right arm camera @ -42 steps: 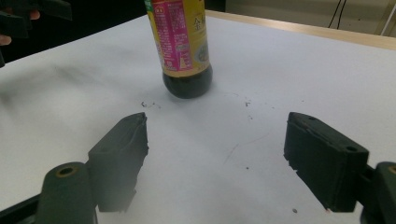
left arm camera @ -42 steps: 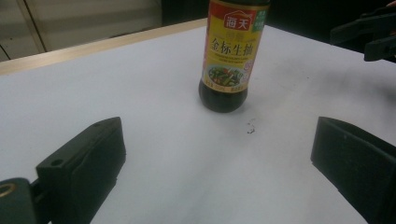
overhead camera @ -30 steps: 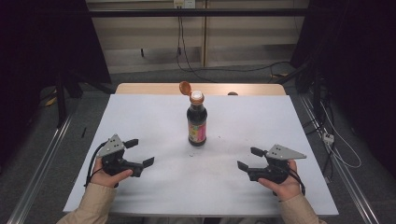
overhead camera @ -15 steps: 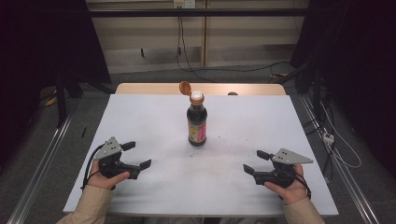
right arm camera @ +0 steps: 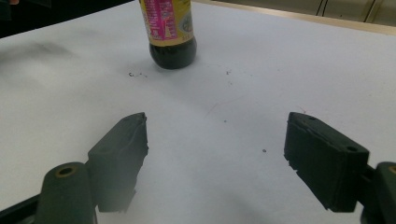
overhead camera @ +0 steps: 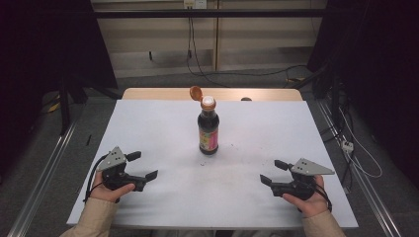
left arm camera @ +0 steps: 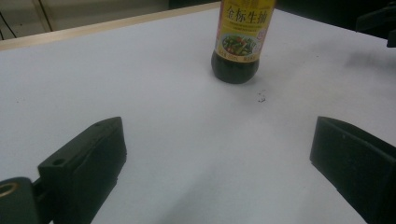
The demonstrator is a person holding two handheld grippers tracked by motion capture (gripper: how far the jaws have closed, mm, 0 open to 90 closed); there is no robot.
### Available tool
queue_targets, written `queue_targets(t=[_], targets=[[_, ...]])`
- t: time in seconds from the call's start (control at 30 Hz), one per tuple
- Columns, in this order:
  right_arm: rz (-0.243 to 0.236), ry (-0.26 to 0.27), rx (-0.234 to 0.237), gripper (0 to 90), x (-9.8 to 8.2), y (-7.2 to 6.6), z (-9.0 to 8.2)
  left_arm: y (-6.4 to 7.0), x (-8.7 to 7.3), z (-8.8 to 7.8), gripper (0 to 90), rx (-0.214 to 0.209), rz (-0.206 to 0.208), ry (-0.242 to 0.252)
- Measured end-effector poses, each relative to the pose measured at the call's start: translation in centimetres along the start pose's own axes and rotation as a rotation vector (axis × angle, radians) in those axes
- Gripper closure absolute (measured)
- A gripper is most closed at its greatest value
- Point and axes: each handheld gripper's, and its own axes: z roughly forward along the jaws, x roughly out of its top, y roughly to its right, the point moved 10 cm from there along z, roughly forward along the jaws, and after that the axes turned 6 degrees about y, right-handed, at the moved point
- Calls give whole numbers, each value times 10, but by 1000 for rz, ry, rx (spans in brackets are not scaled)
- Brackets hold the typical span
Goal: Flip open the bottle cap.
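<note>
While I hold both hands low at the near edge, my left gripper (overhead camera: 142, 167) has its jaws spread wide with nothing between them, and my right gripper (overhead camera: 272, 172) is likewise wide apart and empty. Both point inward toward the dark sauce bottle (overhead camera: 208, 129), which stands upright at the middle of the white table (overhead camera: 296, 133), well apart from either. Its orange cap (overhead camera: 196, 93) is flipped back on its hinge.
</note>
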Motion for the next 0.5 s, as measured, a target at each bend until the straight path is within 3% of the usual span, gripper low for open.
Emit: queue_targets(t=[0.5], targets=[[2,-2,-2,217,-3,1,-1,-1,-2,0,35,4,7,-5]])
